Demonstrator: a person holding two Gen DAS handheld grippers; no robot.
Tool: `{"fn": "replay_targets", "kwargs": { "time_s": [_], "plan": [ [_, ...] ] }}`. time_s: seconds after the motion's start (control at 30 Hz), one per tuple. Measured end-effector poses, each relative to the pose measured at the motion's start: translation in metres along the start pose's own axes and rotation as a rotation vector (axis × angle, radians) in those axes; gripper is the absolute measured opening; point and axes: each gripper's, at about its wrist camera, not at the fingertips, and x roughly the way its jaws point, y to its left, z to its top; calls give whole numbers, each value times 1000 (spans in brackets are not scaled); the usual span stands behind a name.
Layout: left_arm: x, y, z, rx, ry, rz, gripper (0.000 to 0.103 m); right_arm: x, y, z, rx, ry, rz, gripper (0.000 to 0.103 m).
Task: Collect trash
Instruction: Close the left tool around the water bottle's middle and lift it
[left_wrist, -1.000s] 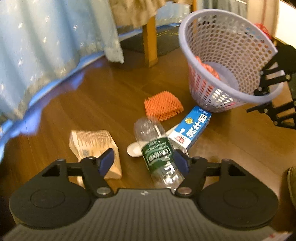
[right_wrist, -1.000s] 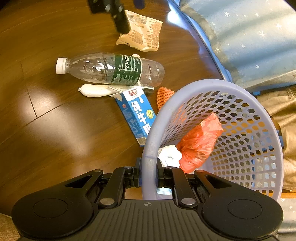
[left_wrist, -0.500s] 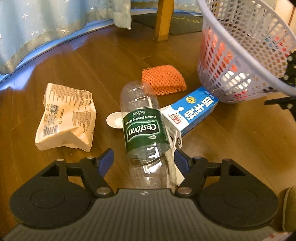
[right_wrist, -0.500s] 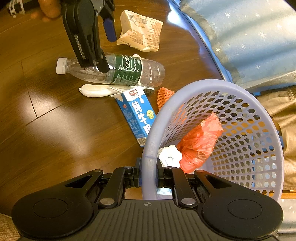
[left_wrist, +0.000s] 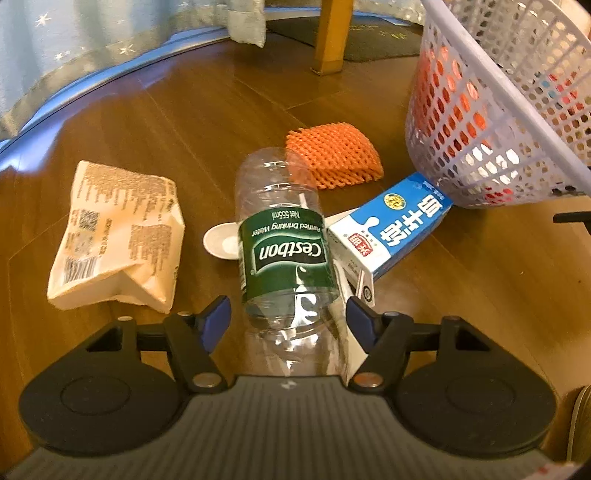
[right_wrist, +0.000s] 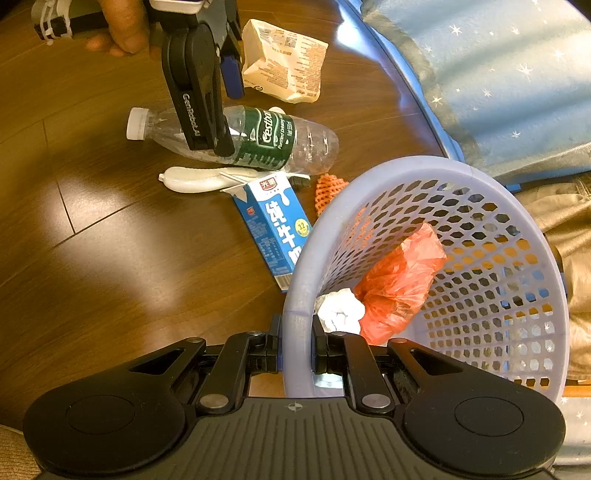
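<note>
Plastic bottle (left_wrist: 284, 254) lies between the left gripper's (left_wrist: 288, 317) closing, not yet pressing jaws; only the right view shows its cap (right_wrist: 137, 123). Right gripper (right_wrist: 296, 345) pinches the basket (right_wrist: 480, 173) rim; carton (left_wrist: 391, 230) crowds the bottle.

The left wrist camera looks steeply down along its black fingers, close over a clear plastic water bottle with a green label (left_wrist: 284, 254) lying on the brown wood floor (left_wrist: 184, 122), with the lavender perforated plastic basket (left_wrist: 495, 110) at far right. The right wrist camera sits right at that basket's rim (right_wrist: 299, 280), facing down across the floor. Both views share the bottle, the blue-and-white milk carton (left_wrist: 391, 229), the beige crumpled snack packet (left_wrist: 118, 236) and the orange foam net (left_wrist: 336, 155).
</note>
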Motion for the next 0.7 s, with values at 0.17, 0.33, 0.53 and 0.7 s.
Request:
{"fn": "replay_targets", "kwargs": {
  "time_s": [0.17, 0.33, 0.53, 0.7],
  "plan": [
    [4, -3, 2, 26, 6, 6, 60, 0, 1, 0, -1, 0, 0, 9],
    [2, -3, 0, 52, 3, 12, 58, 0, 1, 0, 0, 0, 0, 9],
    [-8, -2, -14, 162, 24, 4, 58, 0, 1, 0, 3, 0, 0, 9],
    [-20, 6, -36, 240, 30, -8, 60, 1, 0, 0, 1, -2, 1, 9]
  ]
}}
